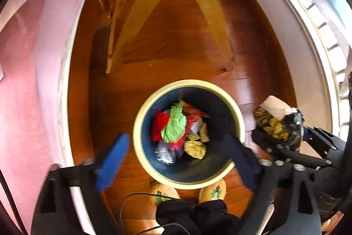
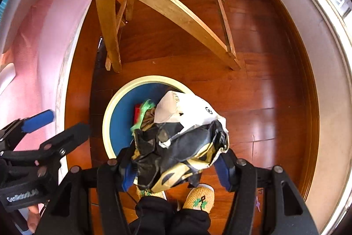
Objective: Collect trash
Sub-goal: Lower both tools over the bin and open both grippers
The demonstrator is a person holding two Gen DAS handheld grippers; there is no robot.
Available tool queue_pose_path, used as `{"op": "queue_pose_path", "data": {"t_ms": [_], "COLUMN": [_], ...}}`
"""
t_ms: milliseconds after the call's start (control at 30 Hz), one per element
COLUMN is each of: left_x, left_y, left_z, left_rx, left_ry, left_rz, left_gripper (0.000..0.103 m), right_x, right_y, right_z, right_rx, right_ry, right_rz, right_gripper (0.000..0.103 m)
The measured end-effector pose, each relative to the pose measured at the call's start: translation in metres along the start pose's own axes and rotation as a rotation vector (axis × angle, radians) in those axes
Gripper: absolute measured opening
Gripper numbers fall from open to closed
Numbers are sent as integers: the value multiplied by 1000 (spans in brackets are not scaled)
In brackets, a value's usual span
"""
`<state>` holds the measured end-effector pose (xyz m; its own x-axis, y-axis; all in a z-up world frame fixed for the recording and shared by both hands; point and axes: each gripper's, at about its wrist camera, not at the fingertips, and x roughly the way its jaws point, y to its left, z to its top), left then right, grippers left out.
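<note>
A round bin (image 1: 238,116) with a cream rim and blue inside stands on the wooden floor; it holds several crumpled wrappers, among them a green paper (image 1: 175,124). My left gripper (image 1: 176,160) is open and empty above the bin, its fingers either side of the rim. My right gripper (image 2: 176,169) is shut on a crumpled black, gold and white wrapper (image 2: 187,131), held above the bin's (image 2: 107,116) right side. That wrapper also shows in the left wrist view (image 1: 277,120), right of the bin.
A wooden chair's curved legs (image 1: 204,3) stand just beyond the bin. A pink wall (image 1: 19,80) is on the left, a white skirting and window frame (image 1: 308,36) on the right. The person's slippered feet (image 1: 213,189) are beside the bin's near edge.
</note>
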<state>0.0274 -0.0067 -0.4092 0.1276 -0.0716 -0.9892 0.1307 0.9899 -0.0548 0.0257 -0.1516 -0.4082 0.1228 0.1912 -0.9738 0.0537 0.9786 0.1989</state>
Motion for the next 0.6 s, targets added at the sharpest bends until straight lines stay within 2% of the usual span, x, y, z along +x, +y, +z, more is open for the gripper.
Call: {"op": "queue_pose_path", "data": {"t_ms": [233, 433, 533, 600], "left_x": [-10, -24, -30, -33], "left_y": [17, 39, 49, 55], "left_z": [-5, -14, -17, -18], "left_rx": [-6, -43, -64, -72], "left_ry": [-27, -60, -75, -81], "left_rz": [38, 67, 75, 78], "left_gripper": [102, 102, 102, 102], "right_x": [5, 8, 8, 6], "right_y": [15, 27, 32, 35], "right_z": [2, 5, 4, 3], "right_rx": [-28, -17, -19, -21], "right_ry": [6, 10, -8, -23], "right_rz": [37, 63, 51, 42], "right_gripper": [61, 66, 76, 86]}}
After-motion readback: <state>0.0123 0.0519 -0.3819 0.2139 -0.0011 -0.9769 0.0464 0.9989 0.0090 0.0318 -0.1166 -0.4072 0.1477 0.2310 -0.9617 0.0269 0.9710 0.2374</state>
